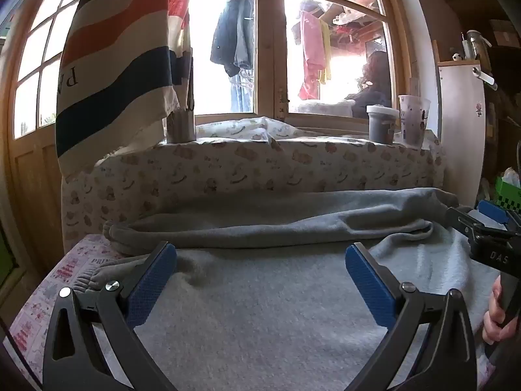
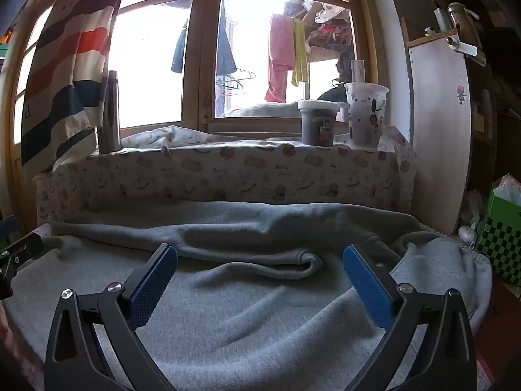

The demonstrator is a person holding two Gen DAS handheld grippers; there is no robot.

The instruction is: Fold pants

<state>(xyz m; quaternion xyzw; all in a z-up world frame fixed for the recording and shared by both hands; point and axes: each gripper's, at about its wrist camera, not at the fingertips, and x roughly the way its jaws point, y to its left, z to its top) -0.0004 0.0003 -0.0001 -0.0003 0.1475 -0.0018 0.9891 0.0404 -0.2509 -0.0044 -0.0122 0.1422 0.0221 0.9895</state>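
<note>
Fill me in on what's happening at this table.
A person is folding grey pants with a hand-held gripper in each hand. The pants lie spread across the table, one part already doubled into a long roll-like fold along the far side. Both the left gripper and the right gripper hang just above the cloth, fingers wide open, gripping nothing. On the ledge behind stand cups and a metal bottle.

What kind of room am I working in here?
Most likely a lived-in home room: grey pants spread below a wooden window, laundry hanging outside, cups on a cloth-covered ledge.
</note>
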